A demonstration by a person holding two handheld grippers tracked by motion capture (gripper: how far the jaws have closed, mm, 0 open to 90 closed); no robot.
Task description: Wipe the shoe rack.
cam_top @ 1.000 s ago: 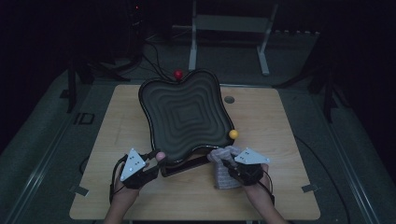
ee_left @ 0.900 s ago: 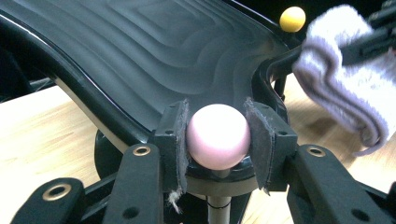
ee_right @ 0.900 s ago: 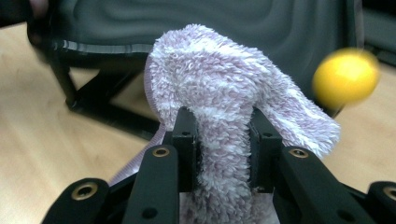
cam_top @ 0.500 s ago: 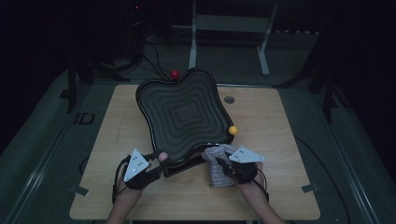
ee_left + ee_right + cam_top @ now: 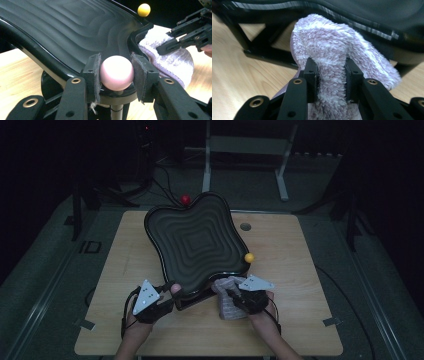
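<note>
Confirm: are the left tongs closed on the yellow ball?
No, the left tongs clamp the pink ball knob; the small yellow ball sits apart.

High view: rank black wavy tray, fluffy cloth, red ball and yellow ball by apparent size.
1. black wavy tray: by far the largest.
2. fluffy cloth: partly covered by the right gripper.
3. red ball and yellow ball: look alike; the red one sits farther from the camera, so no ranking between them.
</note>
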